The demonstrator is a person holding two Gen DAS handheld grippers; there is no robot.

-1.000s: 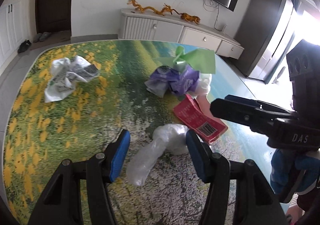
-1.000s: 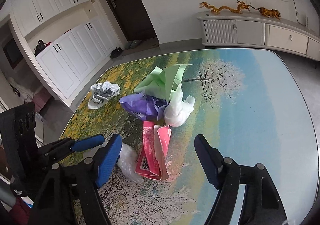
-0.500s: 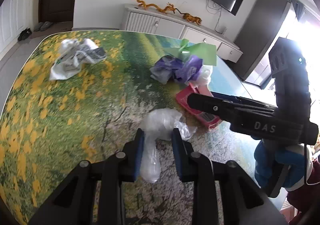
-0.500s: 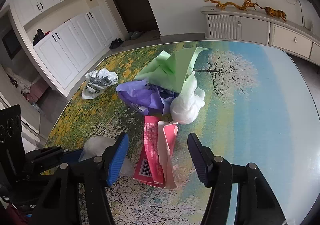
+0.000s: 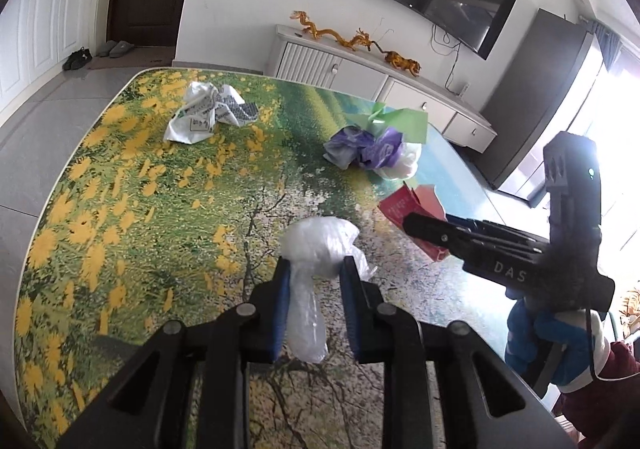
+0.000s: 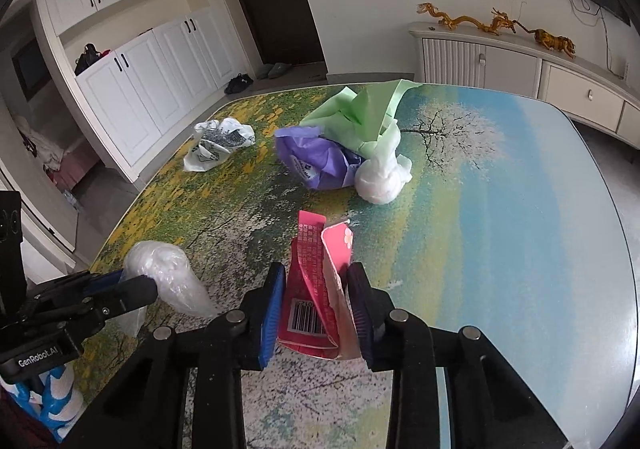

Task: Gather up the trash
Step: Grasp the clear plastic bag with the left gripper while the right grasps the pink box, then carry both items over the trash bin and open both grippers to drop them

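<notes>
My left gripper (image 5: 314,269) is shut on a clear crumpled plastic bag (image 5: 316,245) held just above the table; the bag also shows in the right wrist view (image 6: 168,273). My right gripper (image 6: 316,281) is shut on a flattened red carton (image 6: 318,289), which also shows in the left wrist view (image 5: 412,209). Further back lie a purple bag (image 6: 320,161), a green paper sheet (image 6: 360,109), a white wad (image 6: 382,177) and a white printed bag (image 6: 218,143).
The table (image 6: 520,209) has a landscape print, with its rounded edge to the left and right. Behind it stand a white sideboard (image 6: 520,65) and white cupboards (image 6: 140,89). The left gripper's body (image 6: 60,313) is close beside the right one.
Both grippers have closed: the left on the clear plastic bag, the right on the red carton. Both have moved forward, and the bag has lifted off the table.
</notes>
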